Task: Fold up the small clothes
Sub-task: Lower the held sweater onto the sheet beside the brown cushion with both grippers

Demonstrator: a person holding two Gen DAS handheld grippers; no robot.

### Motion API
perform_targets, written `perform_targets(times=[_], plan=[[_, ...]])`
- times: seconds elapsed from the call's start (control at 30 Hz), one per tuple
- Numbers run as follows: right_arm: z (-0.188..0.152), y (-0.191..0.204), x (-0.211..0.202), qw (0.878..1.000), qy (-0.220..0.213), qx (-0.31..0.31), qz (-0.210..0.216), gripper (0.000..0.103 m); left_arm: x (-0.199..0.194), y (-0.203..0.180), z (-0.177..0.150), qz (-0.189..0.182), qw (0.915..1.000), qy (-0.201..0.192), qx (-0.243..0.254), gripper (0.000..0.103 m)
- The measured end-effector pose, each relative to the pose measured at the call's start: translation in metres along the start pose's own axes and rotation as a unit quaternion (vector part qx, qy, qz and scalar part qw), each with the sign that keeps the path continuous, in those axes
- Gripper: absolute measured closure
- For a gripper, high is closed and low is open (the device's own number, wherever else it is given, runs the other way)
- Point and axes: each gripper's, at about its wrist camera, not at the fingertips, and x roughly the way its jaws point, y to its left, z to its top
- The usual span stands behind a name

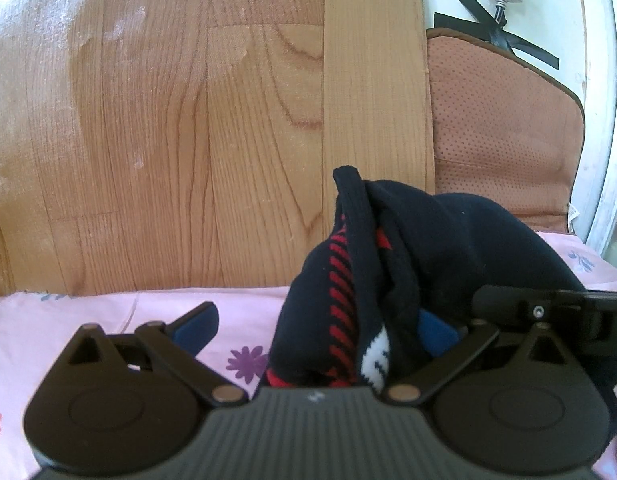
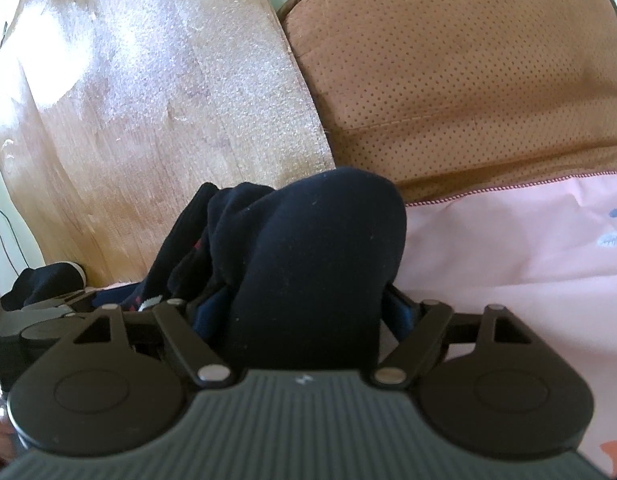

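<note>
Both views are bright with soft daylight, which throws white glare on the wooden board [image 1: 148, 120] at its upper left, strongest in the right wrist view, where the grain washes out. The dark garment [image 2: 308, 264] reads nearly black, its folds barely showing. Fisheye distortion bends straight edges and darkens the corners, and the close gripper bodies look slightly soft.

Two wrist cameras, low over the bed [image 1: 108, 320], facing the wall.
Each looks along its claw, very near the dark cloth [image 1: 448, 248]; both share the cloth, wood panel [image 1: 168, 140] and brown cushion [image 2: 468, 72].
</note>
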Motion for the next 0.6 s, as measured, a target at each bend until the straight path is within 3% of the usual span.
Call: perform_targets(times=[0.43, 0.6], plan=[[-0.0010, 0.0015, -0.0010, 1.000, 0.000, -0.002, -0.006, 0.020, -0.0006, -0.0045, -0.0020, 0.013, 0.9999, -0.006, 0.009, 0.000], [-0.0001, 0.0027, 0.0007, 0.999, 0.009, 0.001, -0.035, 0.012, -0.0015, -0.0069, -0.0025, 0.018, 0.9997, -0.007, 0.013, 0.000]])
